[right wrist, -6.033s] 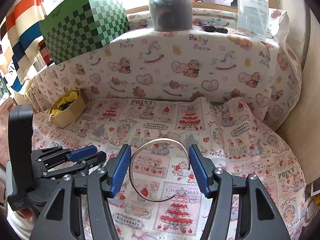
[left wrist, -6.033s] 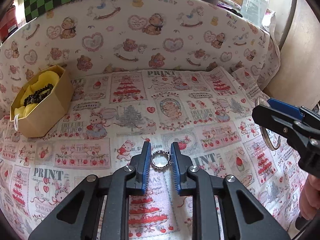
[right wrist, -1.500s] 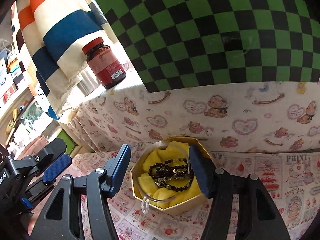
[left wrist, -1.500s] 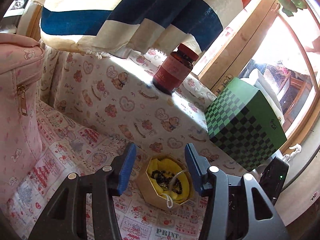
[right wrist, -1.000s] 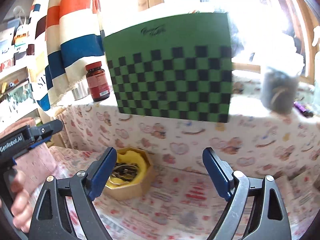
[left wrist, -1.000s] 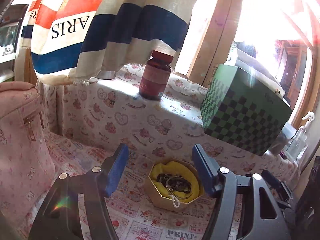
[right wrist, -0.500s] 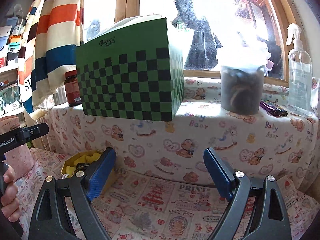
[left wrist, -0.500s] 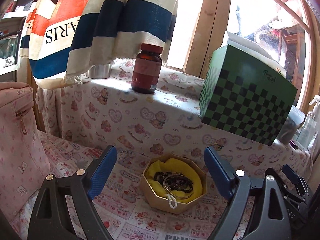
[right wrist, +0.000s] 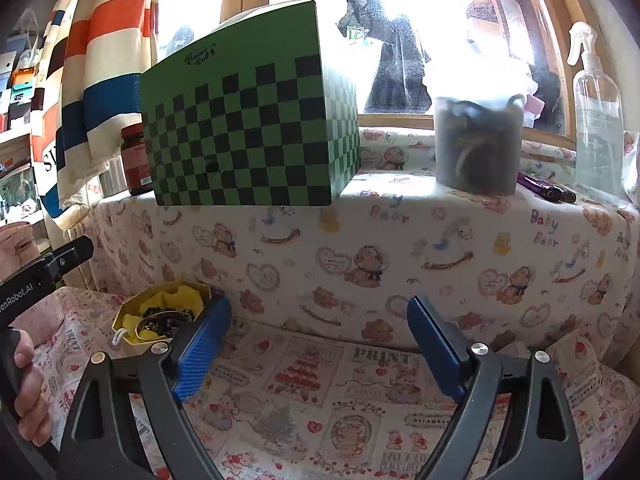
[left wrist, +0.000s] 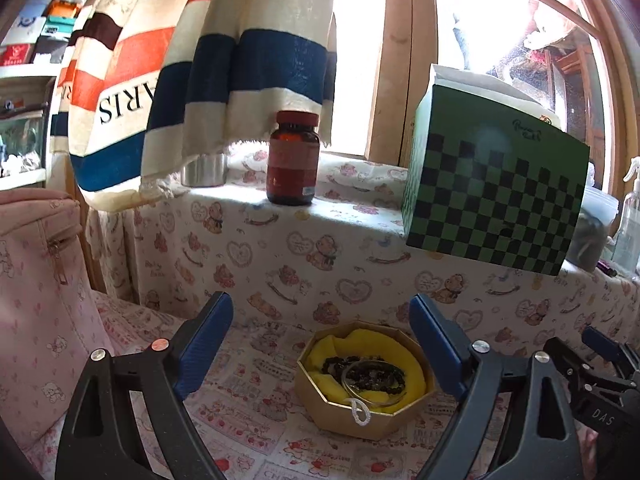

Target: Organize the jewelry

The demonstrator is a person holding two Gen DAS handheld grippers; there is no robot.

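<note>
A gold octagonal box (left wrist: 362, 416) with yellow lining sits on the printed cloth. Inside lie a dark bead bracelet (left wrist: 376, 372) and a silver bangle (left wrist: 370, 398). The box also shows in the right wrist view (right wrist: 132, 346), at the left, with the beads (right wrist: 166, 324) in it. My left gripper (left wrist: 322, 340) is wide open and empty, raised in front of the box. My right gripper (right wrist: 316, 342) is wide open and empty, to the right of the box. The right gripper's fingertips (left wrist: 600, 342) show at the left view's right edge.
A cloth-covered ledge (left wrist: 352, 196) behind carries a green checkered box (left wrist: 492, 196), a brown bottle (left wrist: 293, 164), a steel cup (left wrist: 204, 169), a grey jar (right wrist: 478, 144) and a spray bottle (right wrist: 598, 120). A pink bag (left wrist: 36, 292) stands left. A striped towel (left wrist: 192, 52) hangs above.
Both grippers have pulled back and up from the box, and their jaws have spread wide. The bangle and the small ring held 6 seconds ago are out of the jaws.
</note>
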